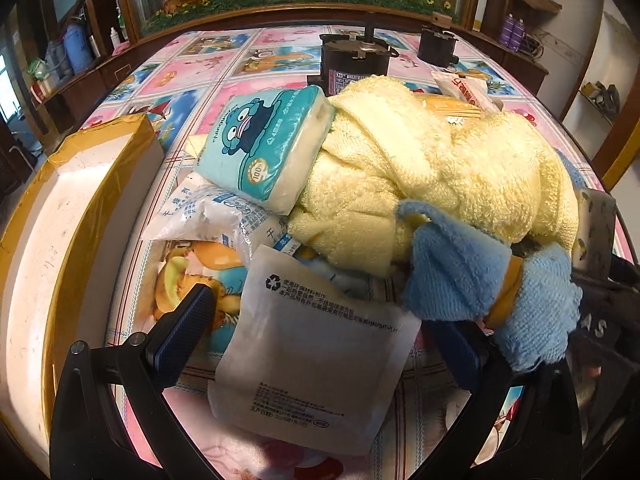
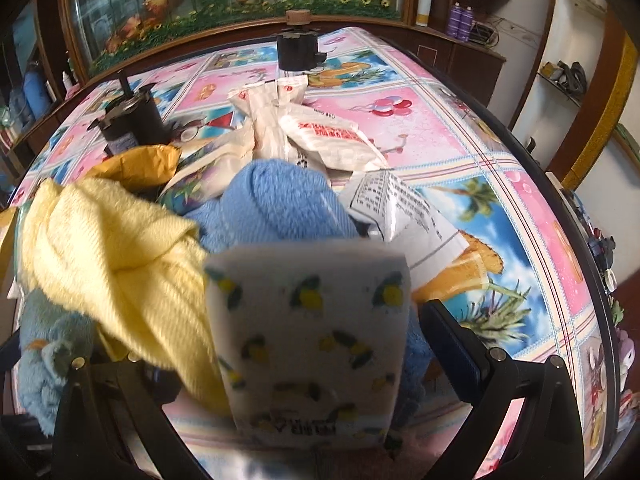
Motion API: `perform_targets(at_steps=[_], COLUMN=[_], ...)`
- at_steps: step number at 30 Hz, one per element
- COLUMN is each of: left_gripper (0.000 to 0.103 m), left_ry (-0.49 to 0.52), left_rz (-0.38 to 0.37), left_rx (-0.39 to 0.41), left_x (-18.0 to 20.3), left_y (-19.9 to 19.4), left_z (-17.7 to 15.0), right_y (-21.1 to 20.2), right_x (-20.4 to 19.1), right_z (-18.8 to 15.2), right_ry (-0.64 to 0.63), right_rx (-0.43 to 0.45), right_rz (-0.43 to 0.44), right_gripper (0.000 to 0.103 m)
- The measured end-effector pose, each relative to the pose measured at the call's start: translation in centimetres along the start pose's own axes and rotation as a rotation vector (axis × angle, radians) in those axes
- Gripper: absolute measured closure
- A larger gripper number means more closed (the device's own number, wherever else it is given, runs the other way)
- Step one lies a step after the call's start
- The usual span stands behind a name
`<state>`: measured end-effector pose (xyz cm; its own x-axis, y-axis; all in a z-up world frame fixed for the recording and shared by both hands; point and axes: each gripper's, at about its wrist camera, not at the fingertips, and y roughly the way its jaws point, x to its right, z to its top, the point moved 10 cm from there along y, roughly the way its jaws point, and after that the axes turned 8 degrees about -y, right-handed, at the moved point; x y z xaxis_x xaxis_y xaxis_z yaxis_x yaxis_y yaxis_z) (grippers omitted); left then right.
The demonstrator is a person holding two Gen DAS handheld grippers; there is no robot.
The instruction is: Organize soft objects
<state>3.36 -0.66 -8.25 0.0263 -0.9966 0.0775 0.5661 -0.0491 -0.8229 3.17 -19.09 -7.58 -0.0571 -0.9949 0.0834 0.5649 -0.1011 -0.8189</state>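
Observation:
A pile of soft things lies on the table. In the left wrist view, a yellow towel [image 1: 440, 168] lies against a teal tissue pack [image 1: 264, 140], with a blue cloth [image 1: 460, 276] in front. My left gripper [image 1: 320, 344] is open, and a grey-white pouch [image 1: 312, 368] lies flat between its fingers. In the right wrist view, a blurred lemon-print tissue pack [image 2: 312, 340] stands between the fingers of my right gripper [image 2: 308, 360]. The right finger [image 2: 452, 344] stands slightly clear of the pack. The yellow towel [image 2: 112, 248] hides the left finger. A blue towel [image 2: 280, 200] lies behind the pack.
An open cardboard box [image 1: 60, 240] with yellow tape stands left of the pile. Two black motors [image 1: 356, 60] [image 1: 438, 46] stand at the back of the patterned tablecloth [image 2: 500, 208]. White sachets [image 2: 320, 132] and a yellow mailer [image 2: 136, 164] lie behind the towels. The table edge [image 2: 600, 300] curves along the right.

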Motion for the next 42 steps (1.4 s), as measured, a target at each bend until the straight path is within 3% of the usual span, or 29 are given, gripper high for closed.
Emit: perform_targets(at_steps=[6, 8, 10, 16, 24, 27, 30, 36, 42], left_gripper=[0.001, 0.013, 0.013, 0.013, 0.013, 0.013, 0.013, 0.013, 0.013], left_ry=[0.001, -0.031, -0.067, -0.079, -0.186, -0.203, -0.201, -0.092, 0.008], left_rz=[-0.037, -0.11, -0.129, -0.125, -0.111, -0.127, -0.135, -0.175, -0.217], left_rx=[-0.002, 0.014, 0.061, 0.302, 0.387, 0.383, 0.367, 0.295, 0.251], left_x=[0.2, 0.2, -0.3, -2.8, -7.7, -8.5, -8.2, -4.6, -1.1], left_y=[-0.3, -1.4, -3.1, -10.8, -15.8, -16.3, -16.0, -14.2, -12.9], left_z=[-0.1, 0.1, 0.3, 1.6, 1.8, 1.6, 1.2, -0.3, -1.5], right_y=[-0.3, -0.4, -0.5, -0.5, -0.7, -1.7, -4.8, -13.4, -10.3], right_x=[-0.4, -0.6, -0.6, -1.2, -1.6, -1.8, -2.4, -0.2, 4.3], right_z=[-0.4, -0.5, -0.5, -0.7, -1.0, -1.2, -0.5, 1.4, -1.6], right_ry=[-0.019, -0.025, -0.025, -0.071, -0.105, -0.116, -0.128, -0.053, -0.056], right_rx=[0.012, 0.018, 0.02, -0.006, -0.027, -0.018, 0.078, 0.396, 0.227], right_rz=[0.007, 0.013, 0.014, 0.06, 0.066, 0.05, 0.083, 0.258, 0.287], right_gripper=[0.0, 0.0, 0.0, 0.0, 0.0, 0.001, 0.002, 0.001, 0.001])
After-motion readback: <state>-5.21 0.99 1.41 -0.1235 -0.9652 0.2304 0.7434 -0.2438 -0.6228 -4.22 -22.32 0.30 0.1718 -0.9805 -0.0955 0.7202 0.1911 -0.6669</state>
